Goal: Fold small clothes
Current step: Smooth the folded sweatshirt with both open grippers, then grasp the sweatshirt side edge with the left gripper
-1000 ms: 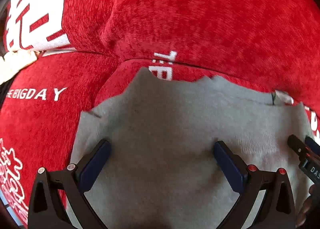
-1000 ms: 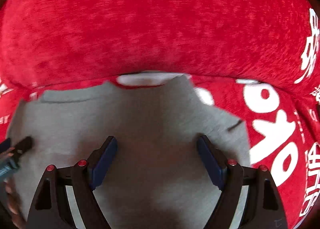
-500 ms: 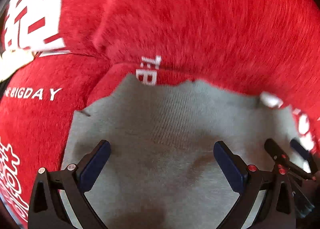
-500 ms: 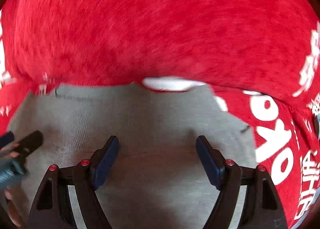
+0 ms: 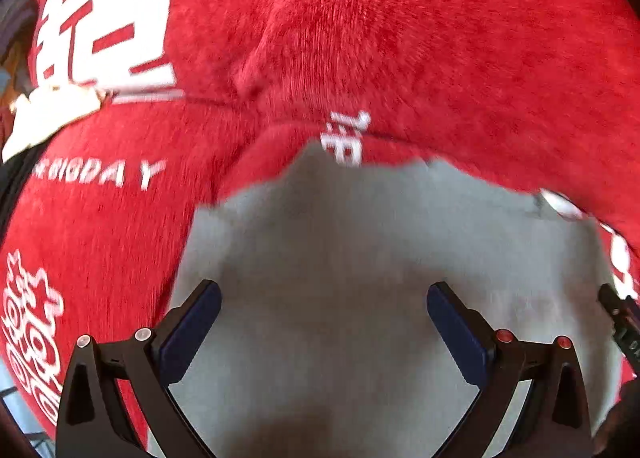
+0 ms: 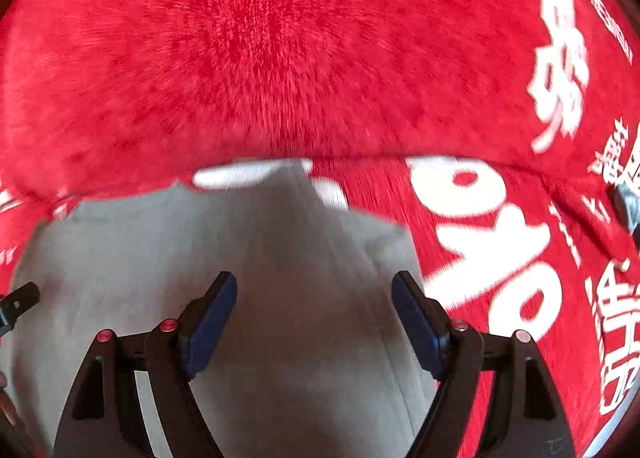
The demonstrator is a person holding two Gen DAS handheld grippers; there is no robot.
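A plush red cover (image 5: 400, 58) printed with white lettering fills almost everything in both wrist views; it looks like the seat and back cushion of a sofa, with a seam running across where the two meet. Little else of the room shows, only dark slivers at the frame corners.

Nearest the left camera, the left gripper (image 5: 324, 322) has its jaws spread wide, the blue pads (image 5: 192, 330) well apart, with nothing between them but the grey knit garment (image 5: 340, 258) lying below. Whether the tips touch the cloth cannot be told. The right gripper (image 6: 314, 316) is likewise spread, slightly narrower, and grips nothing; it hangs over the same grey garment (image 6: 200, 258), close to its right-hand edge. Each gripper's tip shows at the margin of the other's view, so the two work side by side over one piece.

The garment lies flat on the seat with its far edge up against the back cushion. It appears to be partly folded already, judging by its compact outline and a ridge running up its middle in the right view. Open jaws held over it suggest the person is between grasps, either smoothing the cloth or choosing an edge to pinch next.

Farther off, white words on the seat read roughly "BIGDAY" (image 5: 100, 174), and large characters (image 6: 492, 250) spread to the right.
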